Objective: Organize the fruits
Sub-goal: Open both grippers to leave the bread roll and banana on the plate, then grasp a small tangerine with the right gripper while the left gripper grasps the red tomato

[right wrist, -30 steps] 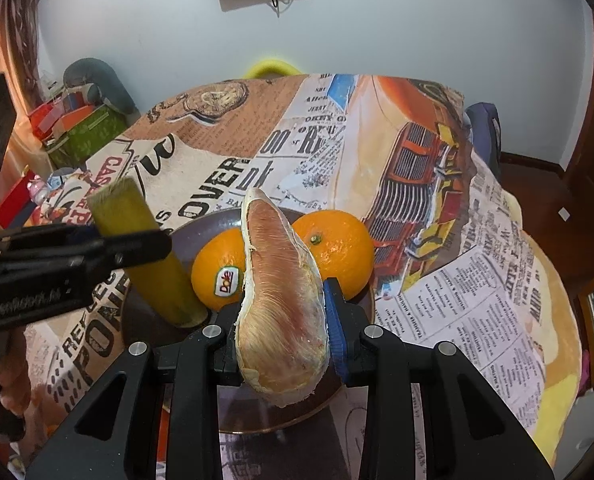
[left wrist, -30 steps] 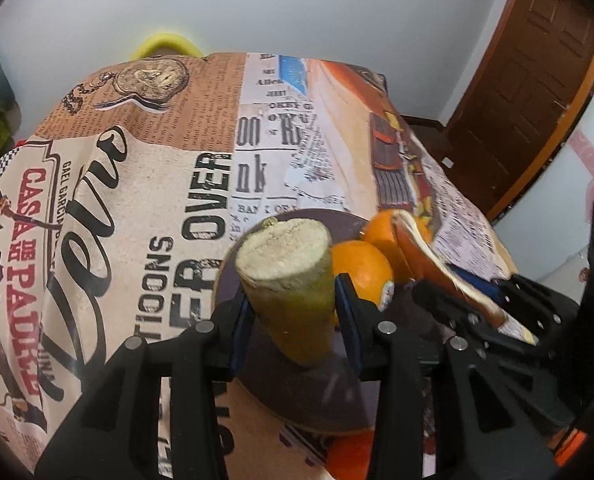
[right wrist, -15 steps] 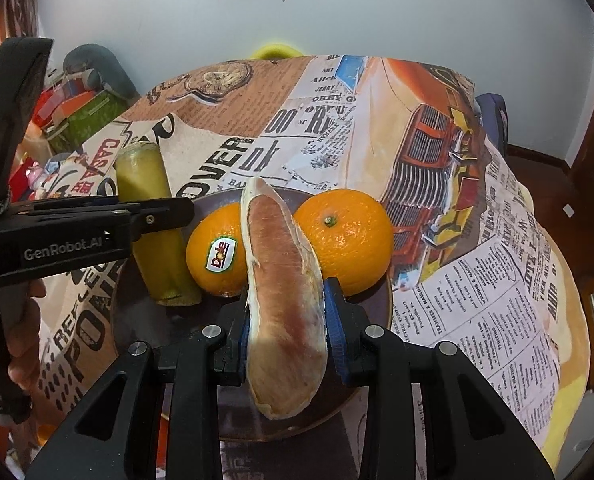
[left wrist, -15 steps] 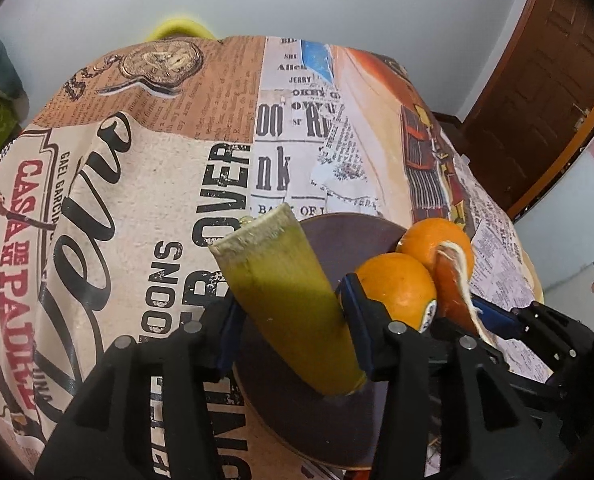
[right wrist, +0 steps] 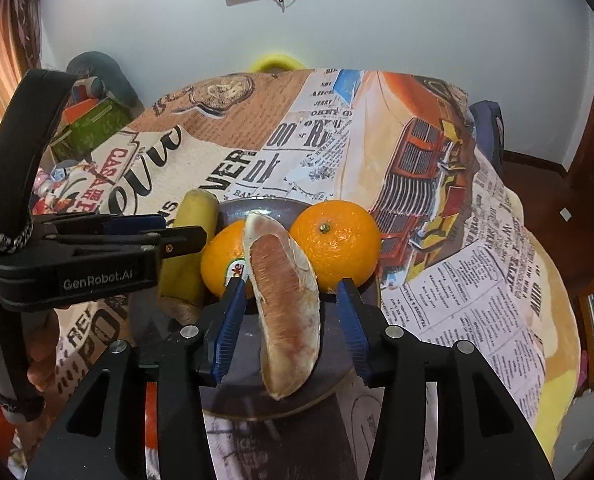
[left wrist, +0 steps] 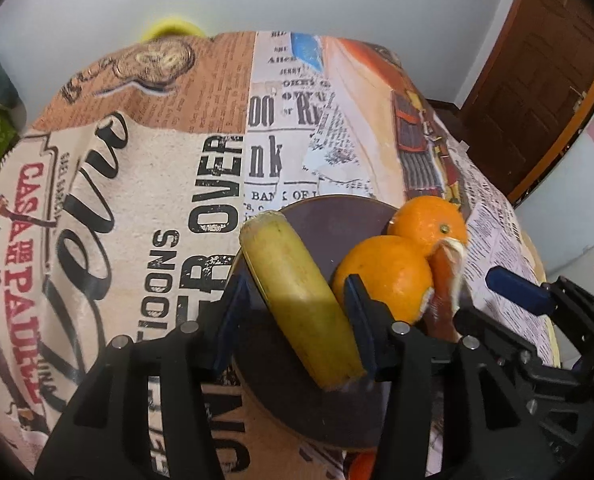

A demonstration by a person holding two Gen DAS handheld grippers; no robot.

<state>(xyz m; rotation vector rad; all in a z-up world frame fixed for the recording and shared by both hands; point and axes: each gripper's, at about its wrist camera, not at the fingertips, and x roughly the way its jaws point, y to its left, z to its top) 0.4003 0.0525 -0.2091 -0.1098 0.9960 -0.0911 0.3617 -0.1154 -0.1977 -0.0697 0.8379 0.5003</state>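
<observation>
Dark plate [right wrist: 333,392] bears pomelo wedge [right wrist: 289,304], long axis running forward between right gripper's [right wrist: 293,320] wide, untouching jaws.

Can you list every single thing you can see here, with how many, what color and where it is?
Oranges: two, orange, side by side at the back of the plate; the left one has a sticker.
Pomelo wedge: one, pink with pale rind, on the plate in front of the oranges.
Sugarcane piece: one, yellow-green, lying on the plate's left side.
Plate: one, dark brown, near the table edge.
Tablecloth: one, newspaper print, covers the table.
Door: one, brown, far right.
Left gripper: black, blue pads, jaws open around the sugarcane.
Right gripper: same colors, jaws open around the wedge.
</observation>
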